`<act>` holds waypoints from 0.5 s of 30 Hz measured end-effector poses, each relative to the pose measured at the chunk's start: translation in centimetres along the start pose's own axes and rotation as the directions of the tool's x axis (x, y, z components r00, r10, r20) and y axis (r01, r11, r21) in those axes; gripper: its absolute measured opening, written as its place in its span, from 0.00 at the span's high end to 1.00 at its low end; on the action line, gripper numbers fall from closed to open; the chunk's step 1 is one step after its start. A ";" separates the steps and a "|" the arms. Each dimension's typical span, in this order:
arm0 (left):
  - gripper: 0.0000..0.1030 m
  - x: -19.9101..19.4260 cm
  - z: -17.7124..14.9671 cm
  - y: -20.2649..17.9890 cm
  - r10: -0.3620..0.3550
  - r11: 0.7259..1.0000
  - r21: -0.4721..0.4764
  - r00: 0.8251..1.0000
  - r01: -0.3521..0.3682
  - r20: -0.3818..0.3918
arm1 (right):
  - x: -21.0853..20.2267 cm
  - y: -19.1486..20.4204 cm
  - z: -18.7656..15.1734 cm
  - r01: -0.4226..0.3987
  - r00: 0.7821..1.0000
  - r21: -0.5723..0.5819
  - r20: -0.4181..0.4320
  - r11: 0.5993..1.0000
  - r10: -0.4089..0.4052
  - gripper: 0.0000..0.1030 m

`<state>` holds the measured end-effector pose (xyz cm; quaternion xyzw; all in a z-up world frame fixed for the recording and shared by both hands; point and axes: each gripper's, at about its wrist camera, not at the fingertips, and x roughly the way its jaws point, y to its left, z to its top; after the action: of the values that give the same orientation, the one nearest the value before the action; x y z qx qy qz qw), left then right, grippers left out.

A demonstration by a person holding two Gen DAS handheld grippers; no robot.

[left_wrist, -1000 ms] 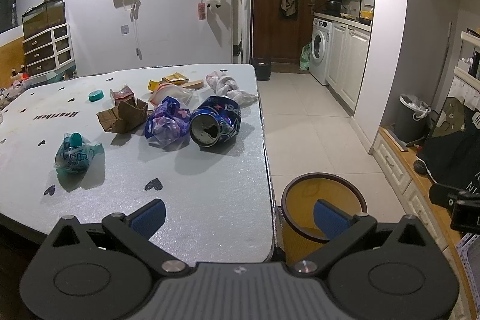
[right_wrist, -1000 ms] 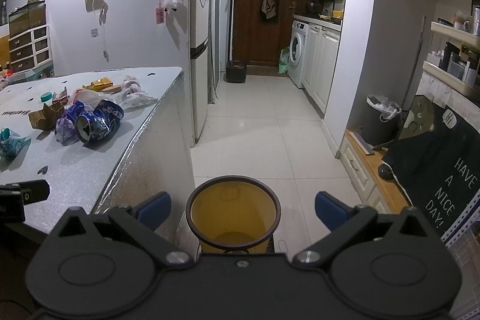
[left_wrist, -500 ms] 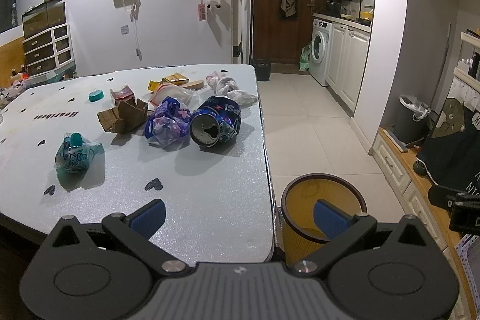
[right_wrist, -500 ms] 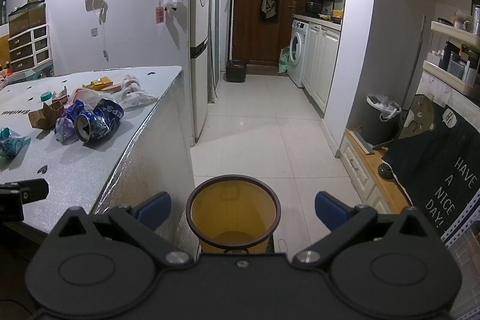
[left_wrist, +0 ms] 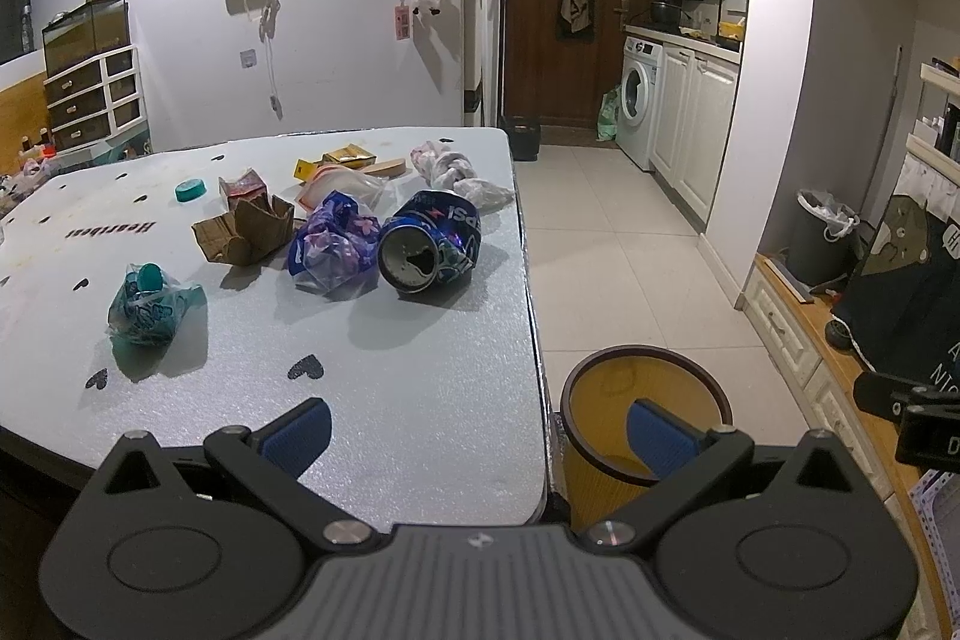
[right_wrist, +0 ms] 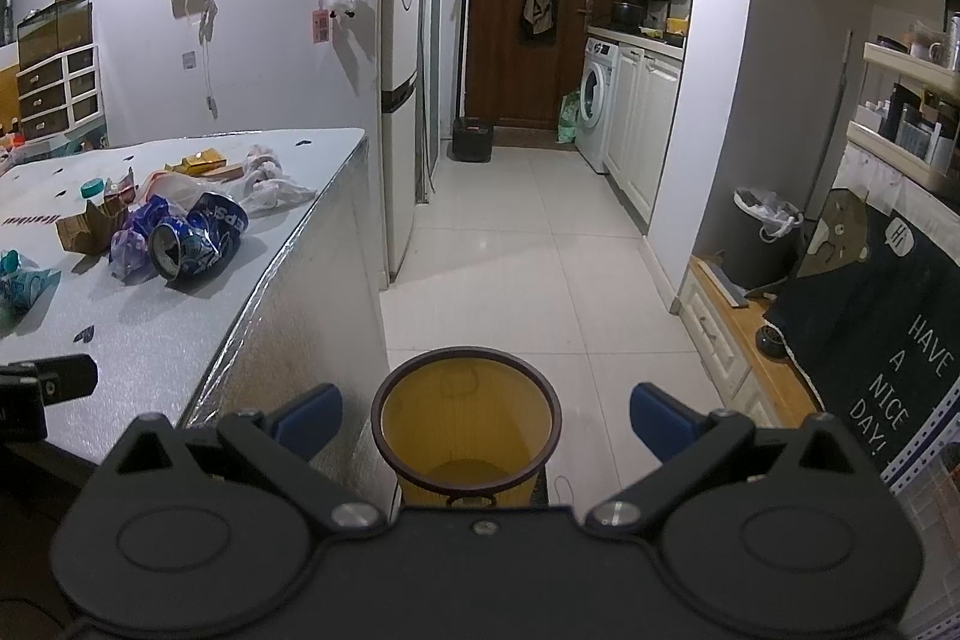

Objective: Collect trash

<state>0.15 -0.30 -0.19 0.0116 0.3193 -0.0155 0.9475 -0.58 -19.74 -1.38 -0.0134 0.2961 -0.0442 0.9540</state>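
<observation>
From the left wrist we look forward over the near edge of the pale speckled table, low and close to its top, facing the far wall and the kitchen corridor. From the right wrist we sit off the table's right side, above the round yellow plastic bin with a dark rim, looking down the white tiled corridor. Both views share that bin, the crushed blue drink can lying on the table, the table's corner and the white washing machine.
</observation>
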 end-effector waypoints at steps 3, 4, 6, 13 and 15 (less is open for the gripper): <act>0.00 0.0 0.0 0.0 0.001 1.000 -0.001 1.000 -0.001 0.002 | 0.0 0.0 -0.1 0.000 1.000 -0.001 0.000 1.000 0.000 0.00; 0.00 0.0 -0.1 0.0 0.001 1.000 -0.001 1.000 -0.001 0.002 | 0.0 0.0 -0.1 0.000 1.000 -0.001 -0.001 1.000 0.000 0.00; 0.00 0.1 -0.1 0.0 0.001 1.000 -0.002 1.000 -0.001 0.002 | 0.1 0.1 -0.3 0.000 1.000 -0.002 -0.001 1.000 0.000 0.00; 0.00 0.1 -0.1 0.0 0.001 1.000 -0.002 1.000 -0.001 0.001 | 0.3 0.2 -0.7 0.002 1.000 -0.003 -0.006 1.000 -0.002 0.00; 0.00 0.1 -0.1 0.0 0.002 1.000 -0.004 1.000 -0.002 0.000 | 0.3 0.2 -0.7 0.001 1.000 -0.002 -0.006 1.000 -0.001 0.00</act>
<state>0.15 -0.26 -0.34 0.0101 0.3193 -0.0142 0.9475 -0.69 -19.56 -2.12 -0.0145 0.2993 -0.0444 0.9530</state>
